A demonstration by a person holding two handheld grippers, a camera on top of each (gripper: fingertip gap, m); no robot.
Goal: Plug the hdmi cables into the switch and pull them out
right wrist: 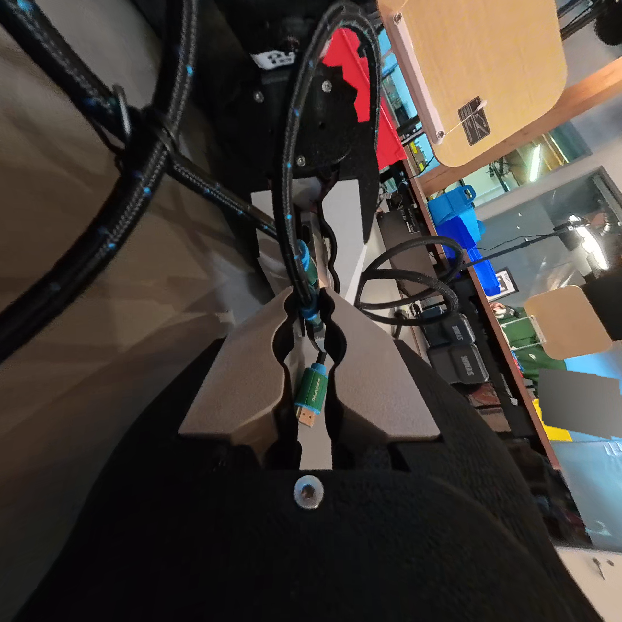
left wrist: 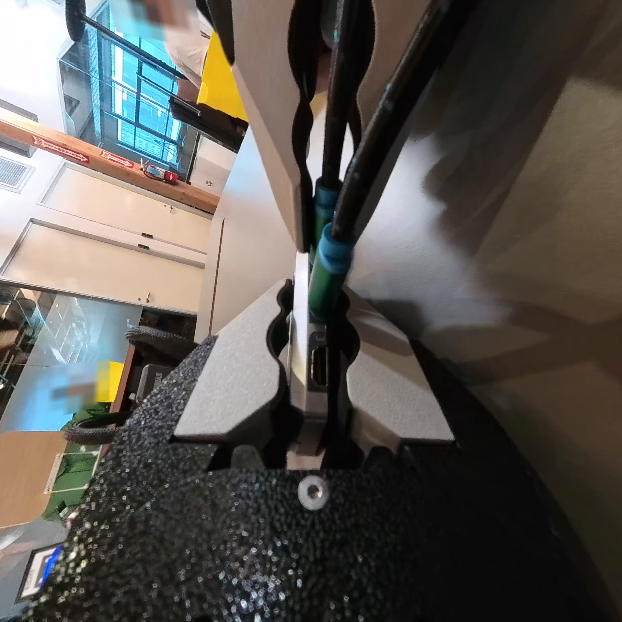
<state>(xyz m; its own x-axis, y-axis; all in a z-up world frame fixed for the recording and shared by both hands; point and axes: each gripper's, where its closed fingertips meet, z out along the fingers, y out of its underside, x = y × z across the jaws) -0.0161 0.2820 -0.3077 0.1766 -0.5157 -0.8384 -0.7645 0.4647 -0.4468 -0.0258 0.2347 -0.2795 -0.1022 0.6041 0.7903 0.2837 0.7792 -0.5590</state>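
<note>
Nearest in the left wrist view, the left gripper (left wrist: 316, 367) pinches the silver switch (left wrist: 300, 363) edge-on between its grey jaws, with one empty port (left wrist: 319, 367) facing the camera. Just beyond that port, a green and blue plug (left wrist: 328, 269) sits at the switch's far end; it looks seated in a socket, though the joint itself is hidden behind a black cable. A second plug (left wrist: 320, 210) of the same colours lies farther on, between the jaws of the other gripper.

Closest in the right wrist view, a loose HDMI plug (right wrist: 310, 392) hangs with its gold tip bare, plainly out of any socket. It sits low in the gap of the right gripper (right wrist: 309, 303), whose jaws are pressed together near their tips on the braided cable (right wrist: 286, 175) by another green and blue plug (right wrist: 311, 311). Farther off, the cable loops up over the bench (right wrist: 60, 235).

By my reading the task is midway: at least one cable is free, one port is empty, and whether the rest go in or come out cannot be told.
</note>
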